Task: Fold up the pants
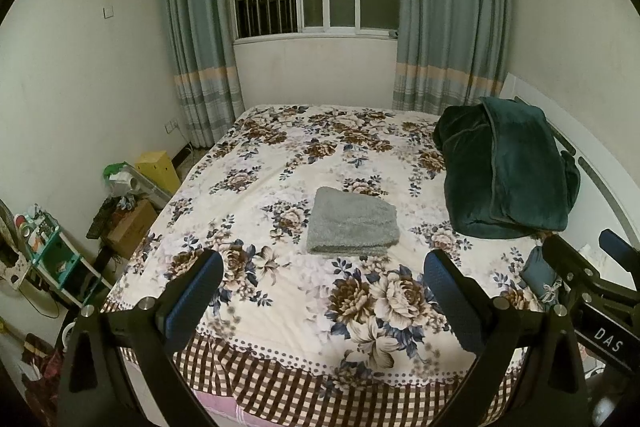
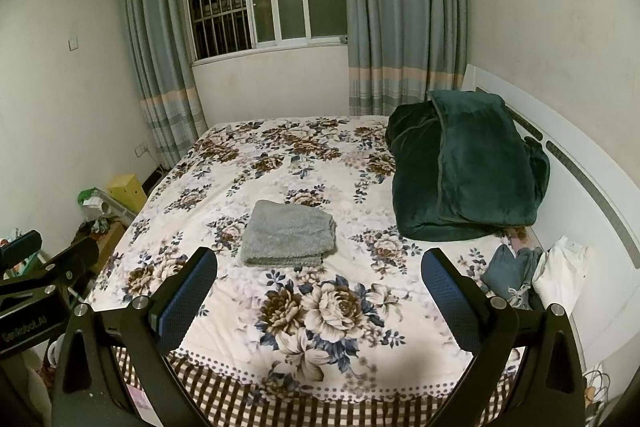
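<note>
Grey pants (image 1: 352,223) folded on floral bed (image 1: 280,163); fold judged finished. Left tongs (image 1: 324,303), right tongs (image 2: 320,297) spread wide, empty. Next: likely fetching another garment.

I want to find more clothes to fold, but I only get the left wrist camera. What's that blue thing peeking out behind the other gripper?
Observer: It's a crumpled blue garment lying on the bed, with a knotted string at its near end.
Operator: Is anything next to it?
Observer: Yes, a white garment lies just right of it, against the white headboard. The gripper blocks it in your view.
Operator: Is that gripper holding something?
Observer: No. The right gripper is open, with nothing between its fingers.
</note>
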`<state>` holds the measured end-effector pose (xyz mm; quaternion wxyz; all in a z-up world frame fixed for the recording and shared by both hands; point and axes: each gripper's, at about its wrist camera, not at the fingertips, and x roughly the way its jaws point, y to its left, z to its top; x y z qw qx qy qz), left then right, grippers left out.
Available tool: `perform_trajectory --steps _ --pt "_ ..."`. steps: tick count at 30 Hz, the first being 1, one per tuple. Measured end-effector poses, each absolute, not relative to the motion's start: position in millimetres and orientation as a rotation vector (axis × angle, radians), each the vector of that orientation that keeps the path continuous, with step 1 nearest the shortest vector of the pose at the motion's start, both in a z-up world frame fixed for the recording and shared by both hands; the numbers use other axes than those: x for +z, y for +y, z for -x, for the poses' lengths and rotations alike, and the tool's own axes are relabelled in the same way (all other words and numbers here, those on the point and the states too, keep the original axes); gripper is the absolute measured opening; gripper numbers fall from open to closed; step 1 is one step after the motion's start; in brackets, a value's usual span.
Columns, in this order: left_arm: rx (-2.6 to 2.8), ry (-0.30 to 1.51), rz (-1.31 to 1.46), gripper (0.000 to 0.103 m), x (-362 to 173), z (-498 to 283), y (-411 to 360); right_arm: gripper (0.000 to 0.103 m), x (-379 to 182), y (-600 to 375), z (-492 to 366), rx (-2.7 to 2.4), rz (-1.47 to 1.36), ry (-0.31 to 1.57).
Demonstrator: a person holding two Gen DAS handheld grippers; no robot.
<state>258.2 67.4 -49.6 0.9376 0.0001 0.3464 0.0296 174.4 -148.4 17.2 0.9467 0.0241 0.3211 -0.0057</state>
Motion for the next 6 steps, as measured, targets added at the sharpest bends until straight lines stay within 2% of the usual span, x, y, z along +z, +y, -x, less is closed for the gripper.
perform_trajectory --steps 6 --pt "0.061 0.684 0.002 0.103 -45.4 -257.6 69.7 0.103 16.9 -149.1 -173.3 -0.015 -0.052 0.649"
